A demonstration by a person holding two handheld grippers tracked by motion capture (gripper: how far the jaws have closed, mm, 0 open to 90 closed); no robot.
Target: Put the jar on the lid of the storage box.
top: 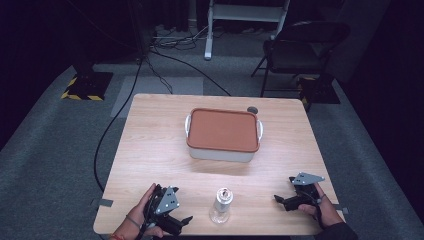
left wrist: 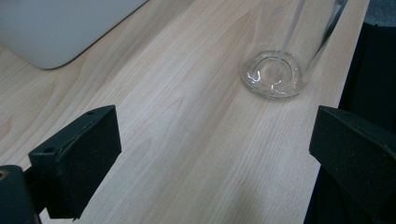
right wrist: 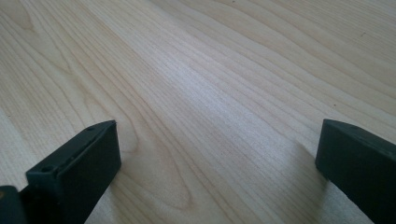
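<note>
Two open grippers low at the near edge of the table, a clear glass bottle standing between them.

Left gripper: jaws spread wide, nothing held, bare wood between them in the left gripper view. Ahead of those jaws and toward the right-hand one, the bottle's round glass base (upright, close to the table's edge, apart from both jaws). Further ahead, beyond the left-hand jaw, the pale wall of a container, seen from the high view as a white box with a terracotta lid, well beyond the bottle. Right gripper: jaws likewise wide apart and empty, pointed toward the bottle but well short of it; only wood grain between and ahead of them in the right gripper view.
</note>
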